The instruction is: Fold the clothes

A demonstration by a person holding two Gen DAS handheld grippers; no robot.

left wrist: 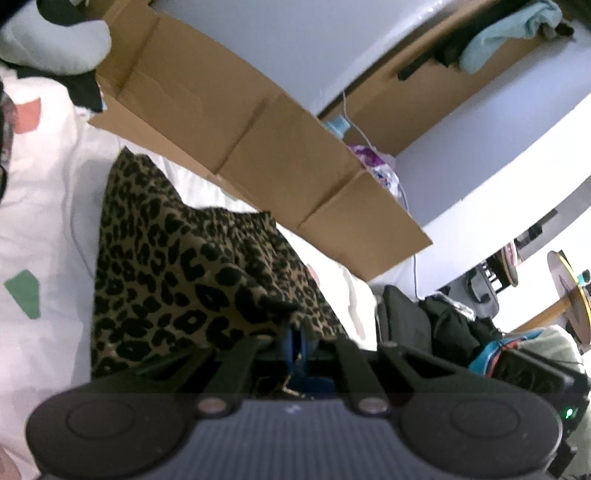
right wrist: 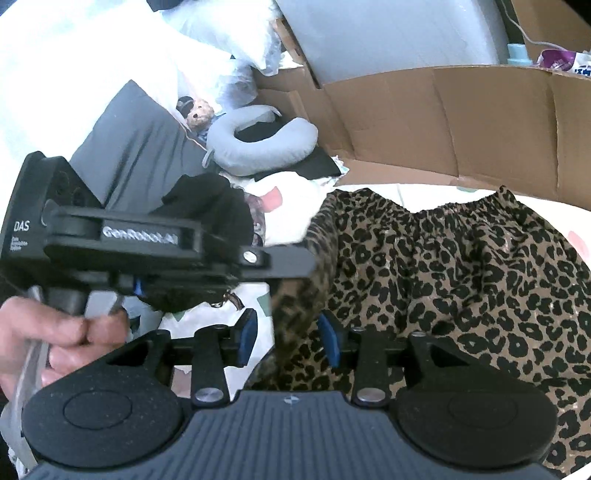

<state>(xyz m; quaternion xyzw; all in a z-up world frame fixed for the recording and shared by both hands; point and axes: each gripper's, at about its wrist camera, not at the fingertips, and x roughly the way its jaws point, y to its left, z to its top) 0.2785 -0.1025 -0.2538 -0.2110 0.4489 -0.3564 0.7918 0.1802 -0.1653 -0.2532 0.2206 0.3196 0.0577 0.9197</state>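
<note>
One leopard-print garment lies spread on a white bedsheet dotted with green and pink patches, its gathered waistband toward a long brown cardboard sheet standing along the far edge of the bed. Two handheld grippers work at one edge of the cloth. The left gripper has its blue-padded fingers pressed together on a fold of the print; the pinch point itself is largely buried in bunched fabric. In the right wrist view that same tool appears side-on, gripped by a bare hand that the lower left frame edge cuts off. The right gripper has its fingers spread, one blue pad on either side of a raised ridge of the print, neither pad plainly touching it.

Beyond the garment sit one grey neck pillow, one small teddy bear and one dark grey cushion. Black clothing beside the pillow is too dark to make out. In the left wrist view a second cardboard box holds a pale blue cloth, and the clutter on the floor at right is blurred.
</note>
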